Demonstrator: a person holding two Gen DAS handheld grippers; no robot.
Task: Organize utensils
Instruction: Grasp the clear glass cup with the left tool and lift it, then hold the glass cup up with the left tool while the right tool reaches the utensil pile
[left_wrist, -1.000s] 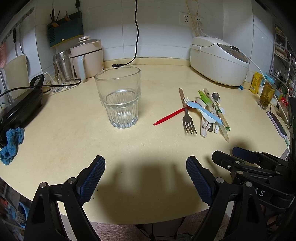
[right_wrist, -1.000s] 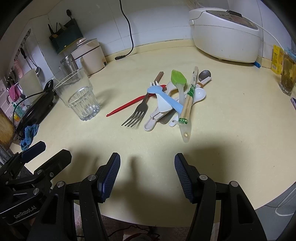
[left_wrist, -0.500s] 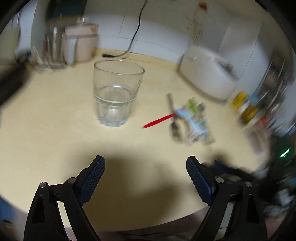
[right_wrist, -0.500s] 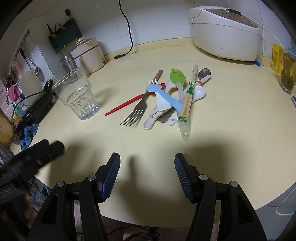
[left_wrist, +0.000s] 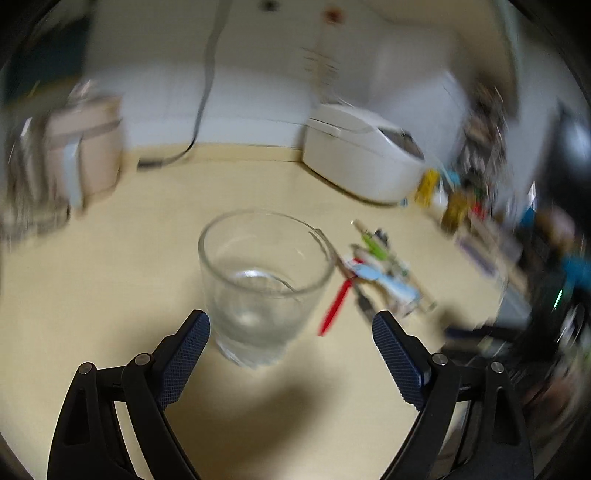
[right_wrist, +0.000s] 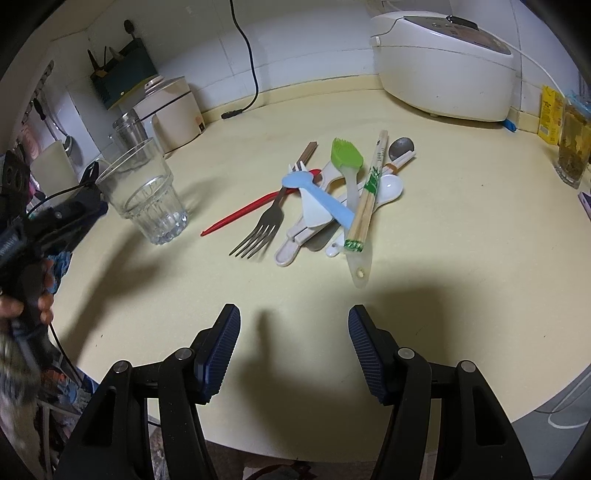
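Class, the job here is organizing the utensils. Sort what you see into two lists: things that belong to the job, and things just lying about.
Belong to the job:
glass
fork
green brush
chopsticks
blue spoon
red stick
white spoon

Lying about:
rice cooker
black cable
beige appliance
jar of tea

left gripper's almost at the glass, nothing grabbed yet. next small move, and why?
Probably ease the left gripper forward until the glass sits squarely between its pads. Its jaws are opening and look wider than the glass, which stands upright and empty, off-centre towards the left pad, unheld. The utensil pile lies untouched, and the right gripper hangs open short of it.
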